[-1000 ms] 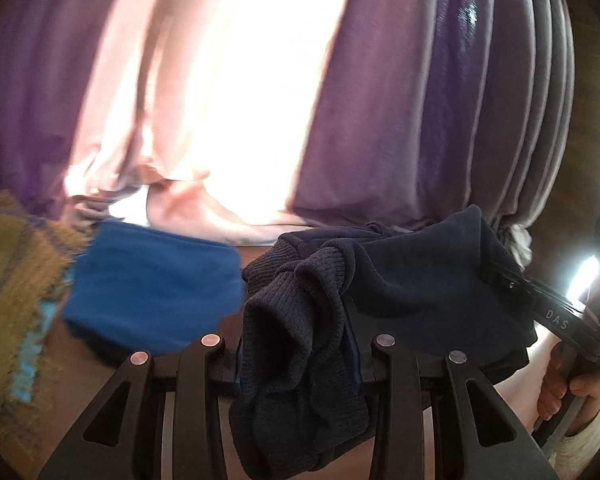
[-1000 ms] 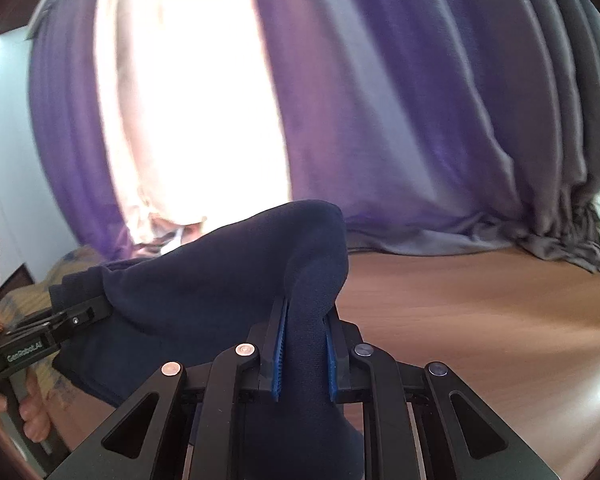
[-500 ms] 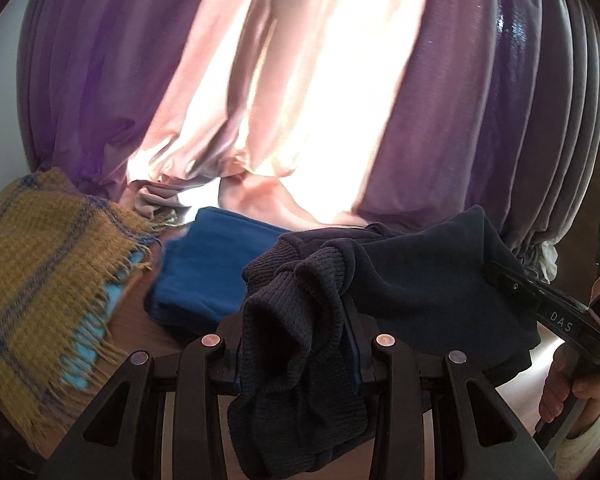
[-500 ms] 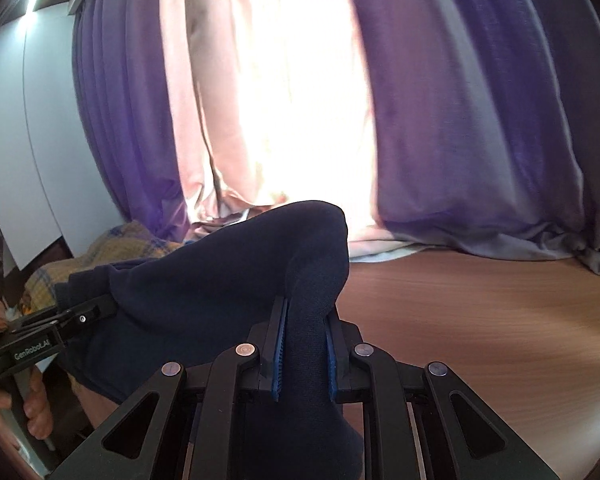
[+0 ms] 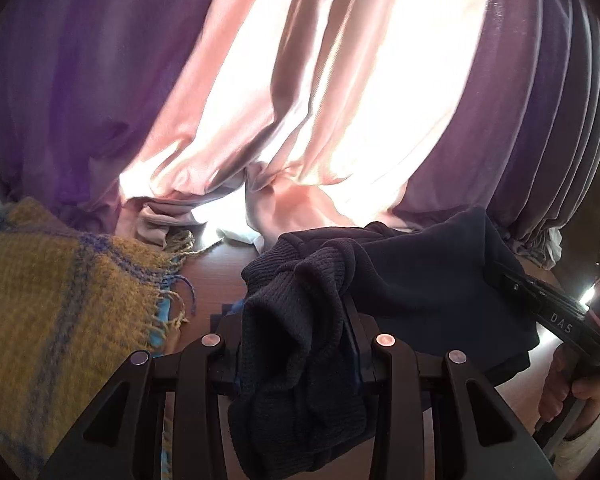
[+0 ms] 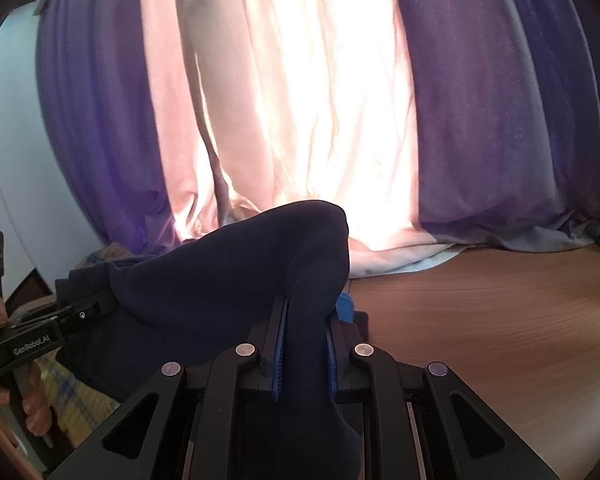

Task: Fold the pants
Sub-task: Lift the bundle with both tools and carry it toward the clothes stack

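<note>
Pants [image 5: 412, 280] are hanging between both tools above the counter [image 6: 500, 320], low in frame; left tool [image 5: 300, 344] and right tool [image 6: 306, 344] are each pinching bunched fabric. Uneven grips are risking a crooked fold or snagging the scarf [image 5: 60, 300].

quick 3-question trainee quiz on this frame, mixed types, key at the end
1. True or false: both the left gripper and the right gripper are shut on the dark navy pants.
2. What lies on the left of the wooden table in the left wrist view? A) a white towel B) a yellow plaid scarf C) a red cushion
3. Fill in: behind the table hang purple and ____ curtains.

Key: 1 true; 2 B; 3 pink
</note>
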### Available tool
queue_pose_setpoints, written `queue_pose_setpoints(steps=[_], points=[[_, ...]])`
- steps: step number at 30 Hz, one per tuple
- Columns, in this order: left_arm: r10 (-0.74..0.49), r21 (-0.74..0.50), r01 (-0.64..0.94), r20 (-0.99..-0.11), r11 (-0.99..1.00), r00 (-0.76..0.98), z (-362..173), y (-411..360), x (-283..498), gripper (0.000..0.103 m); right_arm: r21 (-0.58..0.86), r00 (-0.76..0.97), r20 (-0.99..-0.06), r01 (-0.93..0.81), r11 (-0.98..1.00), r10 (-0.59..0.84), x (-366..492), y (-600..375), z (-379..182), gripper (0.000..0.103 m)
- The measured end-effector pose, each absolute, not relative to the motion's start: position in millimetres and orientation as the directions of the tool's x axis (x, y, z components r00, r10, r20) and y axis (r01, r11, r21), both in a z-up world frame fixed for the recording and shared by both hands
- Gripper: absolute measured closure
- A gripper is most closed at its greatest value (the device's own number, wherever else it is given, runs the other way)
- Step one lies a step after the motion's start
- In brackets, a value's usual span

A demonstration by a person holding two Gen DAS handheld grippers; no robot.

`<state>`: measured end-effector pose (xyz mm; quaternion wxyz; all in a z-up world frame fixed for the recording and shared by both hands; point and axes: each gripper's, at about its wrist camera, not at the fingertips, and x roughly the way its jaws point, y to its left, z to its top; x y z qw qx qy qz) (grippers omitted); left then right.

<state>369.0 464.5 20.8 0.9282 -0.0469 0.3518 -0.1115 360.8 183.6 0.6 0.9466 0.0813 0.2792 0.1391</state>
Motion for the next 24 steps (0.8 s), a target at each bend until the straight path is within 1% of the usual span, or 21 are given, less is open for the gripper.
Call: queue_pose_setpoints(steps=[4, 10, 12, 15, 17, 20, 21, 22, 23, 24], points=[[-0.271, -0.182, 0.201, -0.678, 0.963, 0.683, 10, 474, 401, 0.067, 0.233, 0.795, -0.543, -0.168, 0.958, 0.272, 384, 198, -8, 0.086], [-0.317, -0.225, 0.225, -0.737, 0.948, 0.597, -16, 481, 436, 0.066, 0.271, 0.735, -0.631, -0.09, 0.958, 0.247, 417, 200, -33, 0.086], [-0.323, -0.228, 0.232, -0.748, 0.946, 0.58, -23, 482, 443, 0.066, 0.253, 0.715, -0.661, -0.071, 0.965, 0.226, 425, 203, -42, 0.086], [-0.325, -0.233, 0.231, -0.761, 0.945, 0.562, -33, 486, 450, 0.063, 0.239, 0.7, -0.682, -0.059, 0.969, 0.211, 431, 205, -52, 0.086], [-0.332, -0.245, 0.227, -0.766, 0.943, 0.55, -39, 489, 452, 0.059, 0.22, 0.697, -0.69, -0.056, 0.974, 0.196, 433, 209, -56, 0.086], [-0.325, -0.238, 0.225, -0.767, 0.945, 0.553, -40, 494, 449, 0.047, 0.201, 0.679, -0.713, -0.041, 0.979, 0.175, 436, 213, -63, 0.085], [-0.315, -0.221, 0.231, -0.766, 0.948, 0.56, -37, 494, 445, 0.041, 0.196, 0.675, -0.719, -0.036, 0.98, 0.168, 435, 212, -63, 0.085], [-0.303, -0.206, 0.231, -0.766, 0.951, 0.567, -34, 494, 442, 0.035, 0.187, 0.673, -0.722, -0.036, 0.982, 0.162, 435, 214, -64, 0.083], [-0.281, -0.181, 0.225, -0.767, 0.957, 0.578, -29, 496, 438, 0.034, 0.177, 0.675, -0.722, -0.032, 0.984, 0.152, 435, 215, -63, 0.076], [-0.265, -0.163, 0.223, -0.768, 0.961, 0.583, -25, 496, 435, 0.032, 0.17, 0.674, -0.725, -0.023, 0.985, 0.141, 435, 216, -61, 0.072]])
